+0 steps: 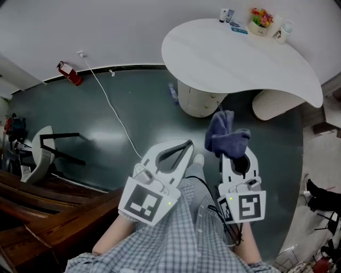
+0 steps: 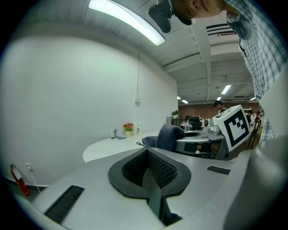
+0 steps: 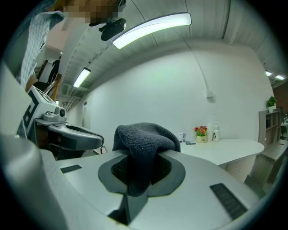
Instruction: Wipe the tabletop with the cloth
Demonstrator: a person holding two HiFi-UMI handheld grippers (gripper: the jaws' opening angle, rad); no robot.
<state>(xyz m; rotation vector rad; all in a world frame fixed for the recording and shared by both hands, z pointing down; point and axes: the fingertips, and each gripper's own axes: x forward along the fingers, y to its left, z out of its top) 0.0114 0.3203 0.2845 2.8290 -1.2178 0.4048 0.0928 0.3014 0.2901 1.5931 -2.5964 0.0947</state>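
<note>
A dark blue-grey cloth (image 1: pixel 224 136) sticks up out of my right gripper (image 1: pixel 233 153), whose jaws are shut on it. In the right gripper view the cloth (image 3: pixel 143 138) bulges over the pads of the right gripper (image 3: pixel 137 173). My left gripper (image 1: pixel 184 147) is beside it, shut with nothing in it; its pads meet in the left gripper view (image 2: pixel 149 167), where the cloth (image 2: pixel 169 136) shows at the right. The white curved tabletop (image 1: pixel 234 61) lies ahead, apart from both grippers, and also shows as the tabletop (image 3: pixel 227 150) and the tabletop (image 2: pixel 110 147).
At the table's far edge stand a flower pot (image 1: pixel 260 22), small bottles (image 1: pixel 226 15) and a white jar (image 1: pixel 285 31). A pedestal (image 1: pixel 198 100) carries the table, with a woven stool (image 1: pixel 274 102) beside it. A fire extinguisher (image 1: pixel 70 73), a white cable (image 1: pixel 109 104), a chair (image 1: pixel 45 152) and wooden steps (image 1: pixel 32 210) are on the left.
</note>
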